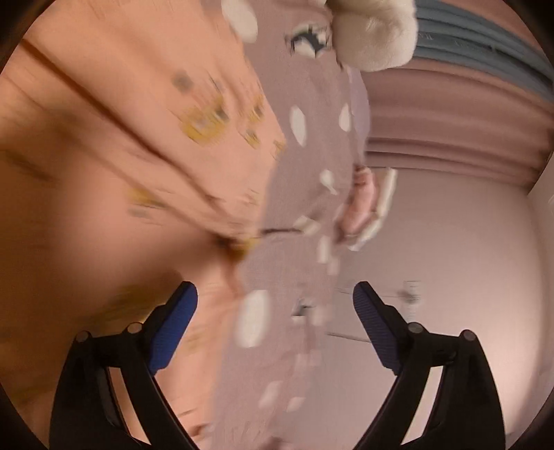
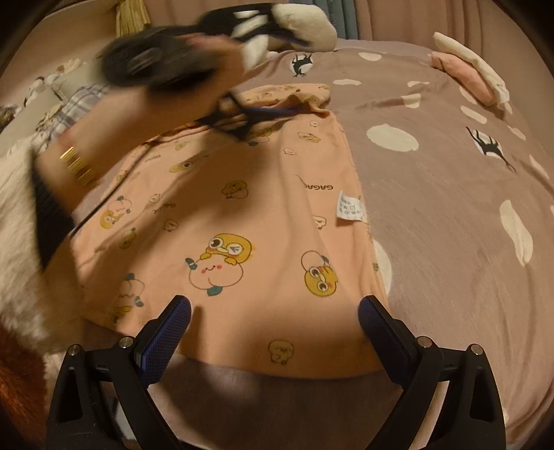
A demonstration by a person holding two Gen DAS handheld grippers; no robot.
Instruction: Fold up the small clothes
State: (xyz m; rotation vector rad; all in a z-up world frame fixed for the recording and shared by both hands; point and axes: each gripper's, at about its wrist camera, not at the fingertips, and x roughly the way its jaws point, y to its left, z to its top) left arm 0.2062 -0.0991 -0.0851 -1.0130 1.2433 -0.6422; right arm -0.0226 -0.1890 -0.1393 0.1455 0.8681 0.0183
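Observation:
A small peach garment [image 2: 242, 221] with yellow cartoon prints lies spread on the mauve bedspread [image 2: 450, 214], a white care label [image 2: 351, 206] at its right edge. My right gripper [image 2: 273, 308] is open and empty, hovering over the garment's near hem. My left gripper [image 1: 275, 294] is open in its own blurred view, close above the garment's edge [image 1: 138, 138]. In the right wrist view the left gripper [image 2: 256, 114] is a blur at the garment's far bunched end, held by a hand with a gold bracelet.
A folded pink and white pile [image 2: 474, 72] lies at the far right of the bed. A white plush toy [image 2: 304, 24] sits at the far edge. Pillows and plaid cloth [image 2: 69, 100] lie at the far left. Fluffy white sleeve [image 2: 17, 242] at left.

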